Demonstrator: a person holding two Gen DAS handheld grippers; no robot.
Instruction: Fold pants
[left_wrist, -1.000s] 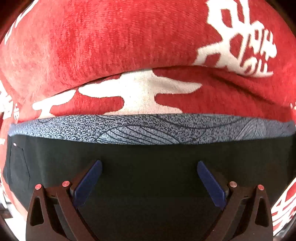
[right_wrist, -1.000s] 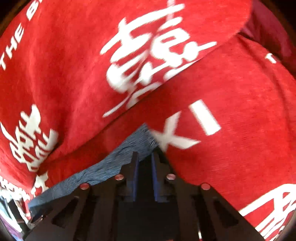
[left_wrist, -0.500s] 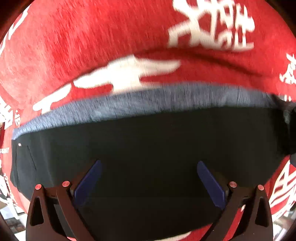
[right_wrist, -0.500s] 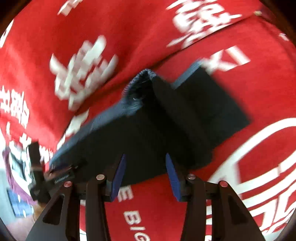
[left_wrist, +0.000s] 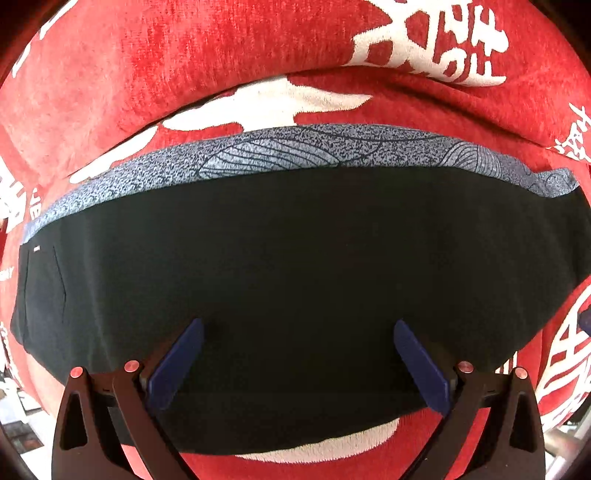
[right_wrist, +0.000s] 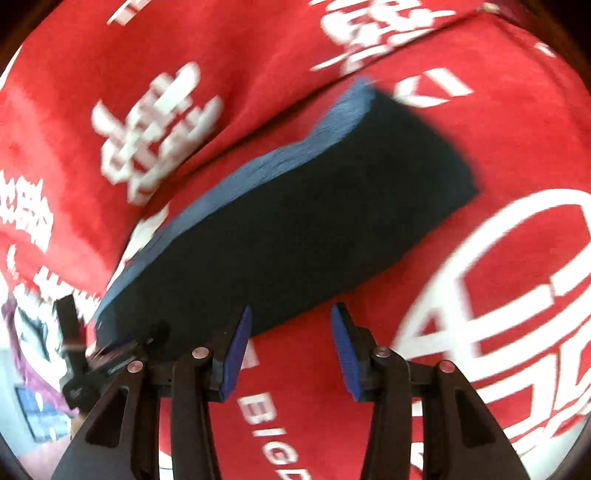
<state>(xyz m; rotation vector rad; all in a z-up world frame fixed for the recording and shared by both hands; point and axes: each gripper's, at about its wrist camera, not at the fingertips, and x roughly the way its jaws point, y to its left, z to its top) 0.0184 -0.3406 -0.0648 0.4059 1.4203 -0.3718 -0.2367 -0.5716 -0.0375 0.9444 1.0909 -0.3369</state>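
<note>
Folded pants (left_wrist: 295, 266) flat beneath spread left hand-held gripper (left_wrist: 297, 354), on red blanket (left_wrist: 184, 55)

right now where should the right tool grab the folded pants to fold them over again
Probably the short end nearest the right tool, pinching all layers at the dark edge. The pants lie flat as a long strip on the red blanket, running away up-right, so come in low from that near end. The grey patterned band marks the far long edge.
</note>
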